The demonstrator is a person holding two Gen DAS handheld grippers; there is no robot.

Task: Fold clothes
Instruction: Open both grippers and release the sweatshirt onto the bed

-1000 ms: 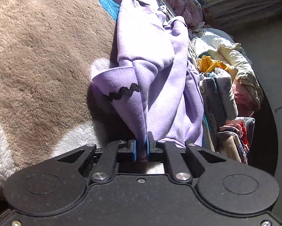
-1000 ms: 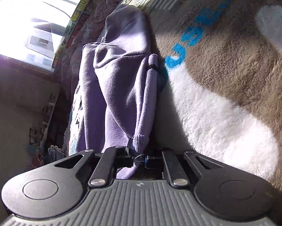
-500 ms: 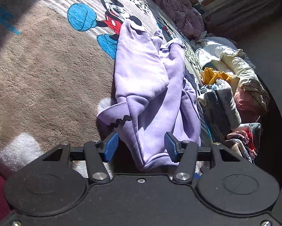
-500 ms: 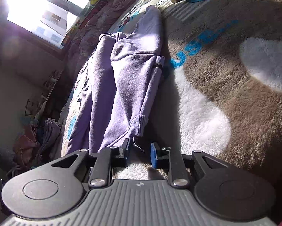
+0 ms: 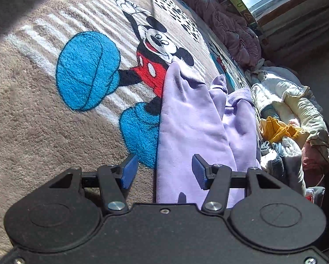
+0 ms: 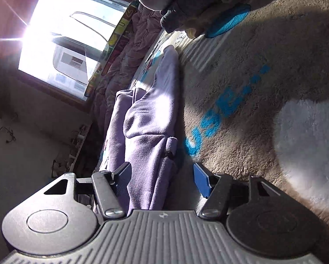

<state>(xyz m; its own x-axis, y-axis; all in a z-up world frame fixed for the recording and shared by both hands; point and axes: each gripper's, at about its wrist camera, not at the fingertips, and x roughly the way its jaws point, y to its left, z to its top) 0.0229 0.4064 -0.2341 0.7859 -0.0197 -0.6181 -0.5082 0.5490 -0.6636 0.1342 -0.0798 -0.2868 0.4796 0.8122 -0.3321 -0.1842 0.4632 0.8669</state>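
A lilac sweatshirt (image 5: pixel 190 129) lies folded lengthwise on a plush beige blanket (image 5: pixel 28 114) printed with a cartoon mouse. My left gripper (image 5: pixel 164 171) is open and empty, its jaws wide apart just above the near end of the garment. In the right wrist view the same sweatshirt (image 6: pixel 151 132) runs away from me, a small black trim on its near fold. My right gripper (image 6: pixel 162 178) is open and empty over that end.
A heap of unfolded clothes (image 5: pixel 292 132) lies to the right of the sweatshirt, with a mauve quilt (image 5: pixel 226 22) under a window behind. In the right wrist view a bright window (image 6: pixel 67 41) and a grey bundle (image 6: pixel 186 2) sit at the far end.
Both grippers were shut on the sweatshirt's edges a second ago. They have opened, let the cloth drop onto the blanket, and lifted back from it.
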